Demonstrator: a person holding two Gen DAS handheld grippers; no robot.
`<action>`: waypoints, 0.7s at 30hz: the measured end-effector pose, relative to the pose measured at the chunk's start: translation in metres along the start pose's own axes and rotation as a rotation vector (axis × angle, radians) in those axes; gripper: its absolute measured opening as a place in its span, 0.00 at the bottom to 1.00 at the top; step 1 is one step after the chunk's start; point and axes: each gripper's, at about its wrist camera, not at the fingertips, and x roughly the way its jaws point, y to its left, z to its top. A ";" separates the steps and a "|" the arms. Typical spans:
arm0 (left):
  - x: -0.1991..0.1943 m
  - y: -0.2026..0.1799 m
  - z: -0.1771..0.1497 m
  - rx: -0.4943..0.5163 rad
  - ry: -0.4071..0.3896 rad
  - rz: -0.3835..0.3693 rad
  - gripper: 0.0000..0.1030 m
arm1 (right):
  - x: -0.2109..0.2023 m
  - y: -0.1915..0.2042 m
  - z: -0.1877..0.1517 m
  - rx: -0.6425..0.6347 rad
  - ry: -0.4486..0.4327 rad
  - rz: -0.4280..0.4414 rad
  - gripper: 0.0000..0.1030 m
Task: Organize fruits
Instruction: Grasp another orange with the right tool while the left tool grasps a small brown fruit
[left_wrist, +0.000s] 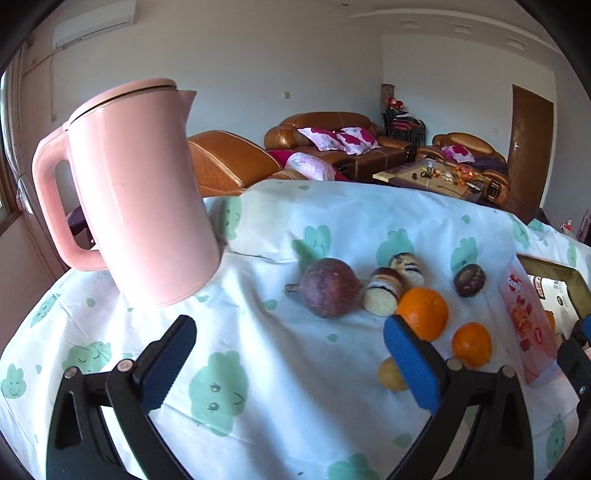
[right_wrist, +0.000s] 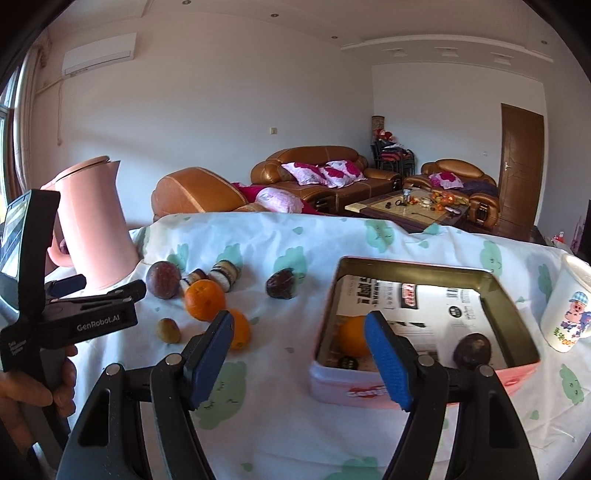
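Two grippers are seen, each with two flat blue ribbed pads on black arms. The left gripper (left_wrist: 290, 363) is held wide open above the tablecloth (left_wrist: 258, 369) with nothing between its jaws, and the right gripper (right_wrist: 301, 360) is held wide open too, with nothing gripped, just in front of the box (right_wrist: 517, 321). The cloth is soft, white and wrinkled, with green smiling shapes printed on it. One small round yellow-brown fruit (left_wrist: 389, 374) is found nearest, beside the left gripper's pad. Two smooth round oranges (left_wrist: 424, 312) are laid just behind it, close together. Behind those, one big dull purple fruit (left_wrist: 328, 288), two striped roll-shaped things (left_wrist: 384, 291) and one dark wrinkled fruit (left_wrist: 469, 280) are spread on the cloth. Inside the shiny-walled pink box, one orange (right_wrist: 352, 336) and one dark round fruit (right_wrist: 472, 350) are seen. One white cup (right_wrist: 567, 306) with a cartoon pig is stood right of the box. One smooth pink jug (left_wrist: 144, 195) is stood at the far left.
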 end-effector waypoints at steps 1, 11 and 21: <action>0.002 0.005 0.001 -0.002 0.002 0.014 1.00 | 0.005 0.008 0.001 -0.023 0.016 0.010 0.65; 0.015 0.032 0.006 -0.013 0.065 -0.017 0.99 | 0.068 0.047 0.015 -0.098 0.201 0.084 0.35; 0.011 0.012 0.005 0.061 0.072 -0.048 0.99 | 0.110 0.042 0.020 -0.029 0.338 0.060 0.37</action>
